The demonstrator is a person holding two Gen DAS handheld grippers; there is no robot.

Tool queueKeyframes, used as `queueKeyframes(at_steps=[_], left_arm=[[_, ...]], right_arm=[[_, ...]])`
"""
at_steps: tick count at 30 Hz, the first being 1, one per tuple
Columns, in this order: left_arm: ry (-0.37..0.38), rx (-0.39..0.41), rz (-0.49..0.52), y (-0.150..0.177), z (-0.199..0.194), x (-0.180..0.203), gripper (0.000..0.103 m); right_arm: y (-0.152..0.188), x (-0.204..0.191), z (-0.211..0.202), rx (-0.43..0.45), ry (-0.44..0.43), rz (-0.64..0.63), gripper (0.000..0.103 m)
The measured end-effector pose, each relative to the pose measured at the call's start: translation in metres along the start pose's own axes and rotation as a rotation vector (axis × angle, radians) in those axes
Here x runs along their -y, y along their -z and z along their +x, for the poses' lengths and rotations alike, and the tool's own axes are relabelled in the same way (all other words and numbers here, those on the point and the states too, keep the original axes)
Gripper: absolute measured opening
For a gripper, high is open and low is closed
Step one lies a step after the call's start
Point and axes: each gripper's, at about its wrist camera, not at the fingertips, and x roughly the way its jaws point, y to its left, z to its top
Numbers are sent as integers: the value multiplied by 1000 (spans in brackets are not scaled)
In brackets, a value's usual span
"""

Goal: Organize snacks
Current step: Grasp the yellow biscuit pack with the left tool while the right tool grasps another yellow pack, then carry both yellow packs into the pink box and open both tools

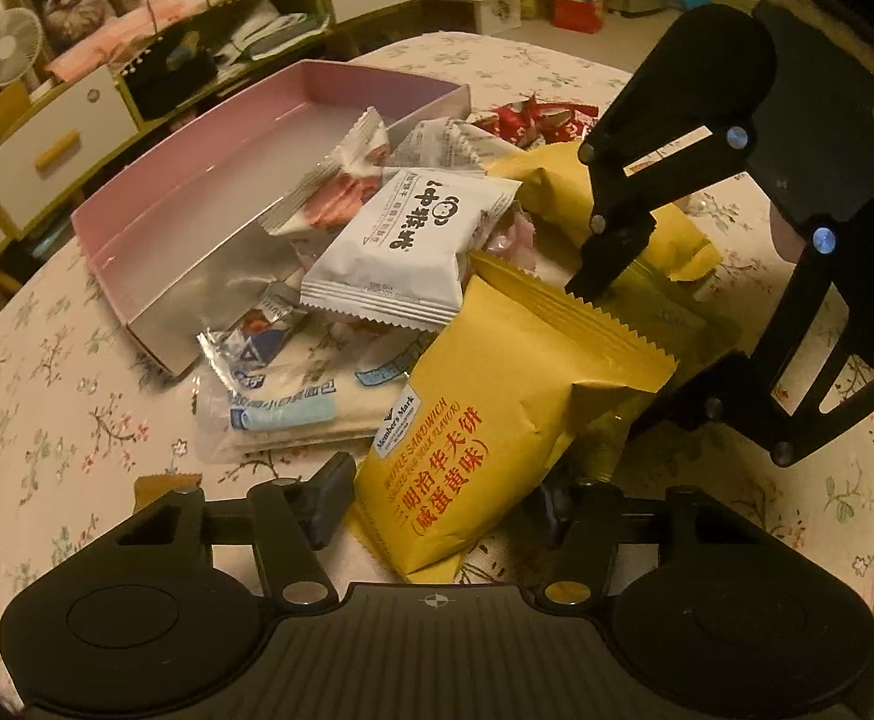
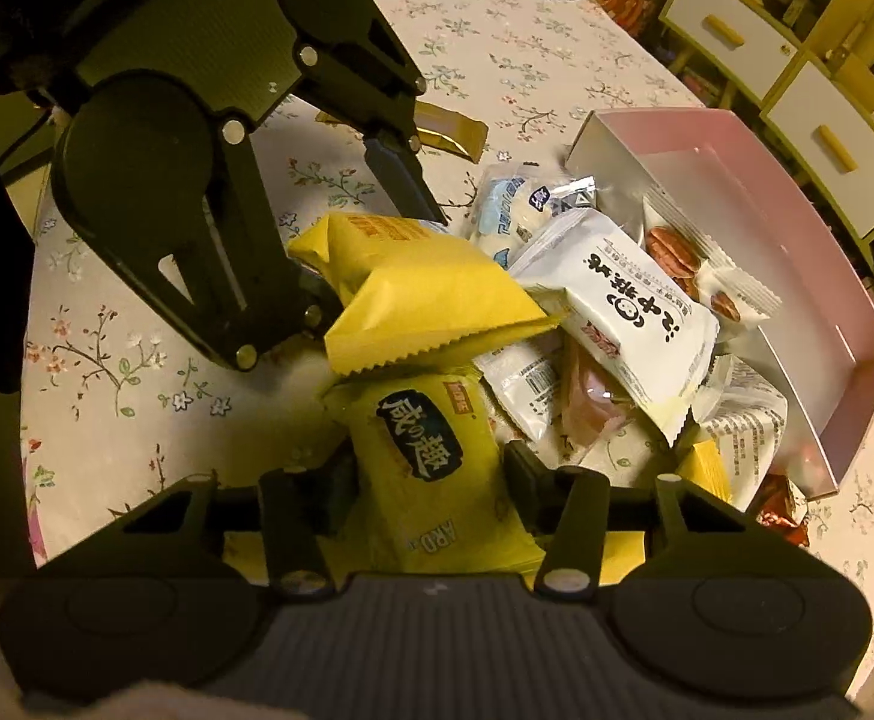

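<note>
Bench (image 1: 47, 420) with a floral cloth carries everything. On it lies the pink box (image 1: 197, 180), nearly bare inside, open end toward the pile; a pecan pack leans over its low edge. The snack pile sits just beside it, spilling at its mouth, so the sorting is hardly started by my read.

Step in hand: double pick from the near side of the pile, one pack per tool.

Left tool (image 1: 443, 510) straddles the yellow waffle sandwich pack (image 1: 485, 420). Fingers sit at both sides of it, partly closed. Looks like a grasp, but firm pad contact isn't clear.

Right tool (image 2: 431, 486) is around the yellow cracker pack (image 2: 431, 462), which lies under the waffle pack's far end. Fingers (image 2: 521, 480) flank it closely, same doubt on actual pinch.

White biscuit pack (image 1: 413, 246) rests on top of the pile, untouched.

Next: confirm both pinches, lift clear without dragging neighbours, since the packs overlap, then carry into the box.
</note>
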Motion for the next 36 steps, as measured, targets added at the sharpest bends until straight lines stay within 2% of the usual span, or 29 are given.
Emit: queueKeyframes(at_steps=[8,14,17,19,23,26,29,32,36], left_arm=[[5,-7,-64,4,-11,-2,49],[-25,-3,-101,3,-21,-4,43],[-37,-3,-115,3,-27,-2,36],[-42,-8,-132,4,-30,-2,35],[-44,-23,-182,6,-33,-3,35],[-54,-32,-209,7,-33,-4,35],[-74,-39,-228,6,-32,-4,35],[-90,-43,-250,5,-32,-4,35],[-118,-37,-270,6,-35,-3,34]], right_arm=[[2,-2,-10,-1,34,30,37],[1,-1,-27,36,51,72,21],[2,0,-27,29,62,92,20],[2,1,-25,20,61,113,21],[1,7,-16,-6,51,185,30],[3,3,-4,-35,76,170,36],[5,5,1,-37,70,193,34],[7,9,2,-35,77,243,27],[6,7,-3,-28,94,243,23]])
